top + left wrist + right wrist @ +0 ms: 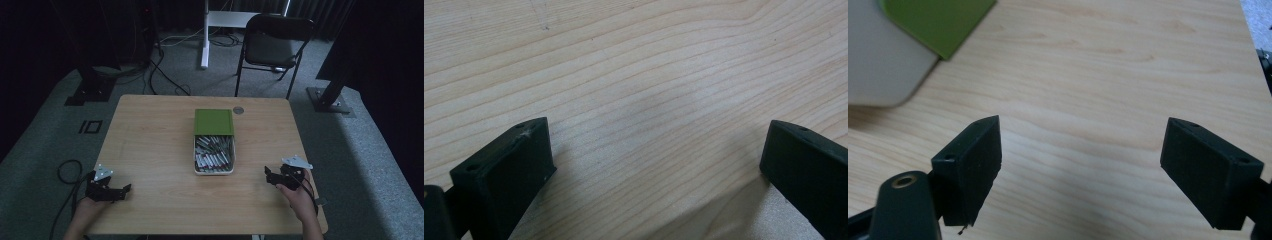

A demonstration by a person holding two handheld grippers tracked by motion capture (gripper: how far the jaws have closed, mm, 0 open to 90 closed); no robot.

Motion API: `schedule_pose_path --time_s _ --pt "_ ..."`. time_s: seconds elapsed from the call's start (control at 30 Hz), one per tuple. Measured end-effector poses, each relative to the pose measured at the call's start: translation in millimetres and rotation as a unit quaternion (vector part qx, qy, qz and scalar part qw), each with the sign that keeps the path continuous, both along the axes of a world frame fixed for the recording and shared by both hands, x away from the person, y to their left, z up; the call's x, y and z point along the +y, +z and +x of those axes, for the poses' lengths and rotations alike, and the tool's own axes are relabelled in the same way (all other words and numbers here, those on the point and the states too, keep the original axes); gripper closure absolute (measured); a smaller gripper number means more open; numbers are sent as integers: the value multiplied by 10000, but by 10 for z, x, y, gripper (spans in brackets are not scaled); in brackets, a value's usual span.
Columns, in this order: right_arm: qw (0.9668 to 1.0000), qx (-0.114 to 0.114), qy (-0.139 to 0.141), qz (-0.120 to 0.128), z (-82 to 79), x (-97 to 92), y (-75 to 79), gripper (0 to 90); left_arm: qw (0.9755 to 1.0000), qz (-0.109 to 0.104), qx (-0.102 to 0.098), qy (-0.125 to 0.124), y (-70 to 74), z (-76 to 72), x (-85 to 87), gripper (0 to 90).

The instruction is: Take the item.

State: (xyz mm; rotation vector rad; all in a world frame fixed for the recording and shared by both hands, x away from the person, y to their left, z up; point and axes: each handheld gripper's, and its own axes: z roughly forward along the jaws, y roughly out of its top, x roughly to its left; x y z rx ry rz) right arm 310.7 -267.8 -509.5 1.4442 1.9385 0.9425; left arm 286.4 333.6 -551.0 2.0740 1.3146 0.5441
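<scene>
At the near left corner of the tabletop (150, 145), the left gripper (125, 189) is held low over bare wood with its jaws spread wide and nothing between them; in the left gripper view (656, 165) only pale grain is seen between the blunt black blocks. Toward the middle of the tabletop a white box (214, 171) is placed, packed with small red, white and metallic cylindrical pieces (212, 160) that cannot be told apart; its green lid (214, 121) is slid back over the far half. At the near right edge the right gripper (268, 175) is held, jaws likewise wide and empty, pointed toward the box; in the right gripper view (1080, 160) the box's smooth, rounded white corner (883, 70) and matte green lid (938, 20) are seen at upper left.

The step in hand is judged to be a reach for the box. It would be done well if the box were approached squarely and a wall steadied with one gripper, since smooth plastic on wood is likely to slide, while one piece is picked from the open near half.
</scene>
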Motion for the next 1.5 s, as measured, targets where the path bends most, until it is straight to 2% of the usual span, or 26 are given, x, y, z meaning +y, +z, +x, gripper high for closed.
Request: schedule_pose_path --time_s 0.33,0.6,1.03,1.5 --pt "9995 -240 228 -4 92 174 220 186 10000 -5 2 6 0 0 -1 14" --pt "9975 -508 492 10 131 357 450 191 10000 -4 2 6 0 0 -1 13" --pt "9943 -675 822 15 207 638 634 224 10000 -6 1 7 0 0 -1 14" --pt "9888 -760 1284 41 245 988 718 260 10000 -9 1 9 0 0 -2 13"
